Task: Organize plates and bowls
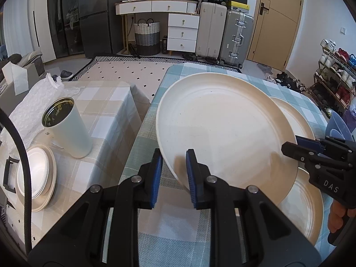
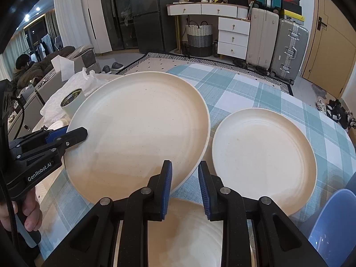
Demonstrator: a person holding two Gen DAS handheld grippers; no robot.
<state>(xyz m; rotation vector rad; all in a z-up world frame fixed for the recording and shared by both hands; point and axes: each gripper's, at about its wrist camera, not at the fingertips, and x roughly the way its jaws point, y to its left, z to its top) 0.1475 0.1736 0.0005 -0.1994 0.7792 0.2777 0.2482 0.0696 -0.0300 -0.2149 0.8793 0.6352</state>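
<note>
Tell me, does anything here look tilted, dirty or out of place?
The large plate is tilted in the air, gripped at its rim by the left gripper and the right gripper. The white canister on the beige cloth has greenish residue inside.

Big plate (image 2: pixel 138 133) held tilted above the blue-check worktop (image 2: pixel 255 89), blocking the middle; two more plates sit under and right of it, one (image 2: pixel 264 162) beside, one (image 2: pixel 189 231) right below the jaws. Far half of that worktop is bare cloth, open passage. Left worktop (image 1: pixel 100 102) is crowded: tall tin (image 1: pixel 66 126), stacked bowls (image 1: pixel 35 175), crumpled wrap (image 1: pixel 33 106).
</note>
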